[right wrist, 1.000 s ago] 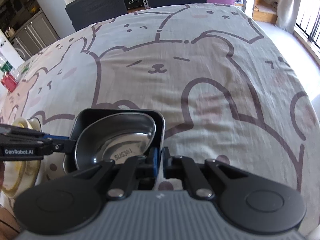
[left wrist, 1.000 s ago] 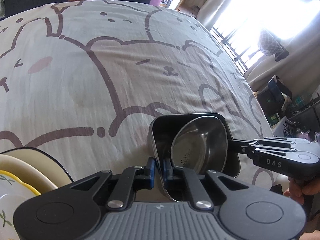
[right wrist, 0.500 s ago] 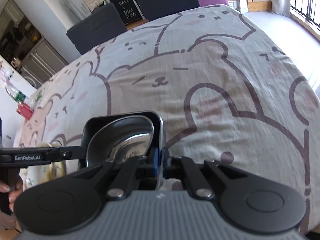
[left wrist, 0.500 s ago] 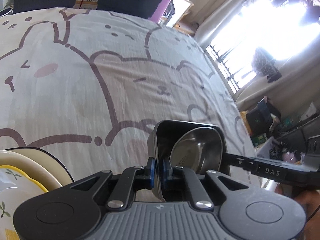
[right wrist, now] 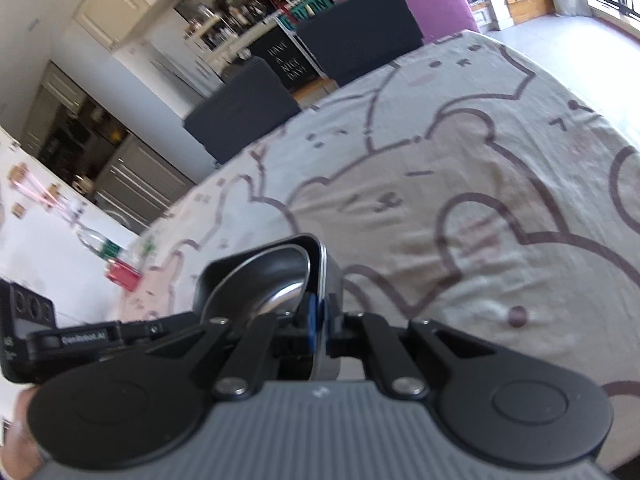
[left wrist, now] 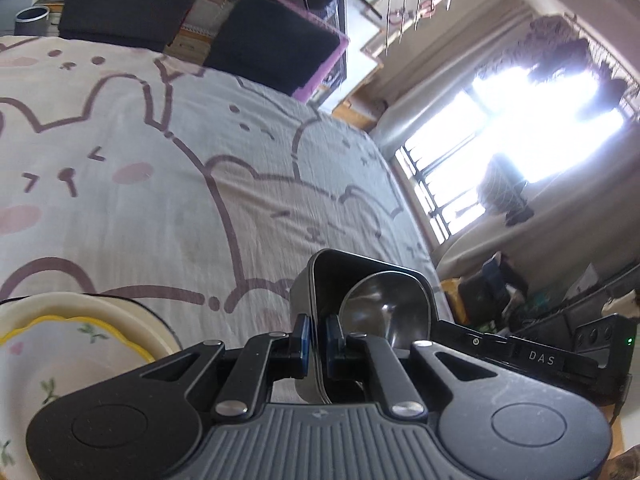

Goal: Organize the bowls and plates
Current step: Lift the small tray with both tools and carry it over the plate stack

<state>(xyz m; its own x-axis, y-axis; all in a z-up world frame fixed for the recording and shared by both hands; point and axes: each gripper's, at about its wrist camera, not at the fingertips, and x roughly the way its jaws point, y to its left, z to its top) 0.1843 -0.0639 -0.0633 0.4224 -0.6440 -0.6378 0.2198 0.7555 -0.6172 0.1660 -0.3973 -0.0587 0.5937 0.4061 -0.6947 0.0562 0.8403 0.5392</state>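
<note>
A bear-print cloth (left wrist: 168,208) covers the counter, and nothing lies on it between the lifted dishes and two dark chairs (left wrist: 272,44) at the far edge, toward twelve o'clock. In the left view a stack of plates (left wrist: 76,344) sits at eight o'clock, just beside the left hand-held gripper (left wrist: 316,340); I count three rims, the topmost flowered with a yellow edge, all cut off by the frame.

Two nested dishes hang above the cloth: one square black tray (left wrist: 340,272) with one steel bowl (left wrist: 388,312) tilted inside it. The left hand-held gripper pinches the tray's near wall, pads almost together. The right hand-held gripper (right wrist: 318,320) does the same on the opposite wall, entering the left view from three o'clock. In the right view, small red and green things (right wrist: 118,264) at nine o'clock are too blurred to name. The tray's underside is hidden.
</note>
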